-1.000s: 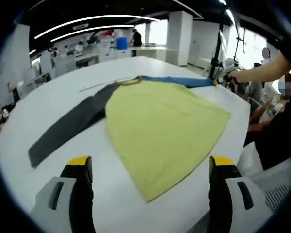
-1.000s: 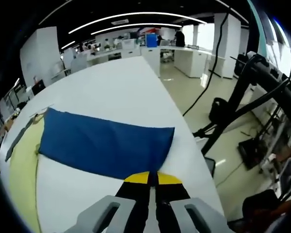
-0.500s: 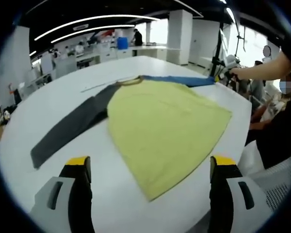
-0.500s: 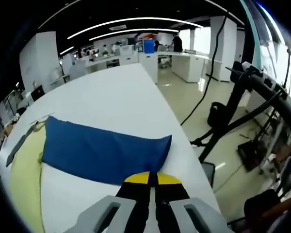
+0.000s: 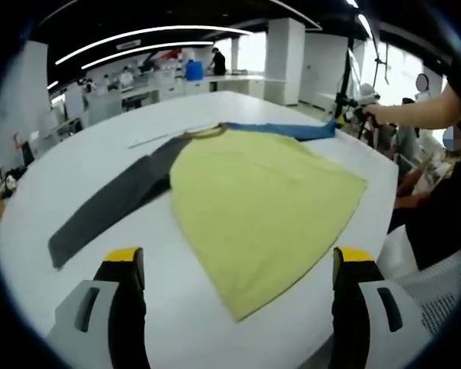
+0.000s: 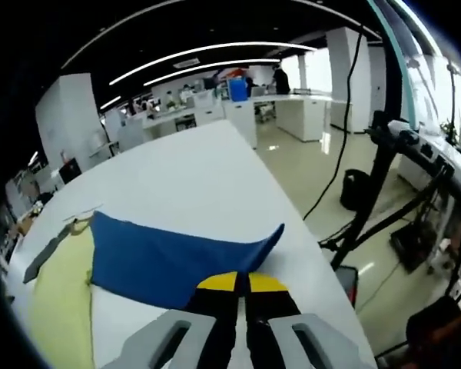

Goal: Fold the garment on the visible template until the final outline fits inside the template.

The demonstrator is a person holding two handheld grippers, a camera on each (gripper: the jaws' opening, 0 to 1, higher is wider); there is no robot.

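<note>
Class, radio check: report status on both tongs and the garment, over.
Right tongs shut on blue sleeve, cuff end lifted. Left tongs open, hovering short of yellow garment hem. Grey sleeve flat on table. Nothing in the way.

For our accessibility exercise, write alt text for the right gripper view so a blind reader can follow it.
The right gripper, jaws closed, pinches the cuff of a blue sleeve and lifts it off a white table. The sleeve joins a yellow-green garment body at left; an open office lies behind.
</note>
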